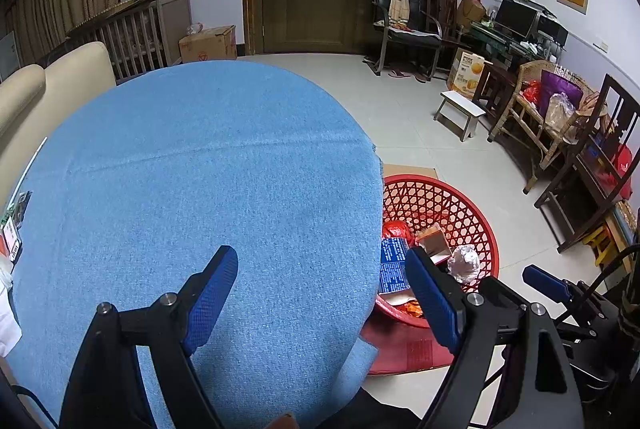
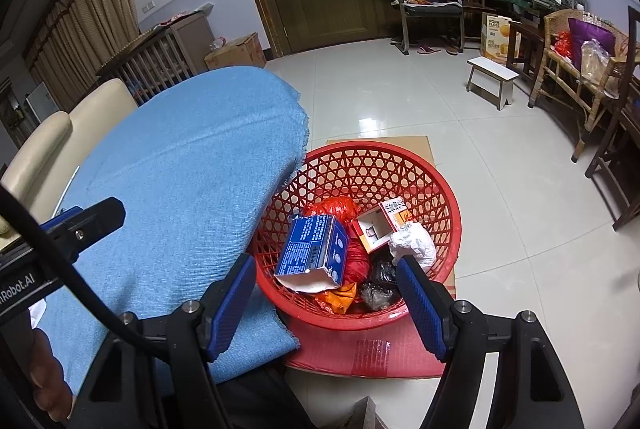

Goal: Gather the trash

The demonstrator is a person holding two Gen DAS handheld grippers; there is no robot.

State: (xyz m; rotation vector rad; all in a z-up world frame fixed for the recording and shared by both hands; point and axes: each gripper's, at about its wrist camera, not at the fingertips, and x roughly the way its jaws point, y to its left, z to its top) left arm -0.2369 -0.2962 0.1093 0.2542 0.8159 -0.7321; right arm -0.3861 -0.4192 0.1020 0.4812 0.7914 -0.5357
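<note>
We hold both tongs spread wide and carrying nothing: the left gripper [image 1: 324, 293] hovers over the blue woven tablecloth [image 1: 208, 165], the right gripper [image 2: 326, 293] over the red plastic lattice basket [image 2: 436, 185] on the floor. The trash already lies inside it: a torn blue cardboard box [image 2: 314, 249] at 9 o'clock and a crumpled white wrapper [image 2: 416, 241] at 3. Our worry is small items at the cloth's 9 o'clock edge [image 1: 12, 229], blurred and easy to miss. Swinging low, we might clip the basket rim and tip it.

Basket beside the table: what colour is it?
Red, an open lattice weave; the basket shows best in the right wrist view, already holding trash.
</note>
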